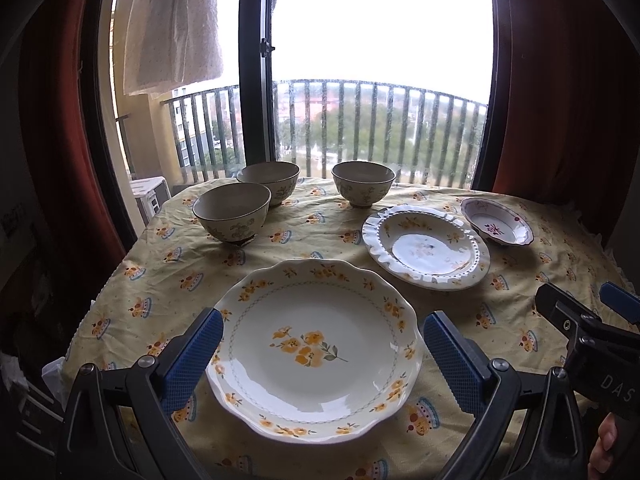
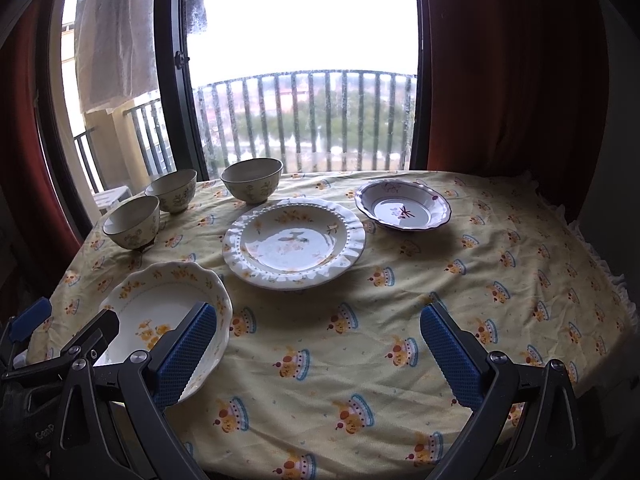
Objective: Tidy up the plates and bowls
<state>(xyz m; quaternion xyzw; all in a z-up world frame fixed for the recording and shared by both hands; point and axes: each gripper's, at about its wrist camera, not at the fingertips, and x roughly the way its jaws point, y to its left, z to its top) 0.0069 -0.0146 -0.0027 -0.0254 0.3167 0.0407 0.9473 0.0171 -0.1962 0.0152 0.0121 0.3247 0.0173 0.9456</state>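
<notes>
Tablecloth, yellow, printed with small crowned motifs, covered the whole table and lay creased toward the near edge. Window with balcony railing stood behind the table; red curtains hung at either side.

Large scalloped plate, cream with orange flowers, lay flat nearest the left gripper, framed between its two blue pads without touching either. In the right wrist view the same plate sat at lower left, partly hidden behind that view's left pad.

Frilled white plate, also flower-printed, lay flat beyond and to the right of the large plate, apart from it. Small purple-rimmed dish sat just beside the frilled plate on its far right; whether the rims touched could not be told.

Three floral bowls stood upright along the window side: near-left bowl, middle bowl close behind it and possibly touching, far bowl set apart to the right.

Left gripper: fingers spread wide, grasping nothing. Right gripper: fingers likewise spread wide, empty, over bare cloth, with nothing between it and the frilled plate. Its black body also showed at the right edge of the left wrist view.
</notes>
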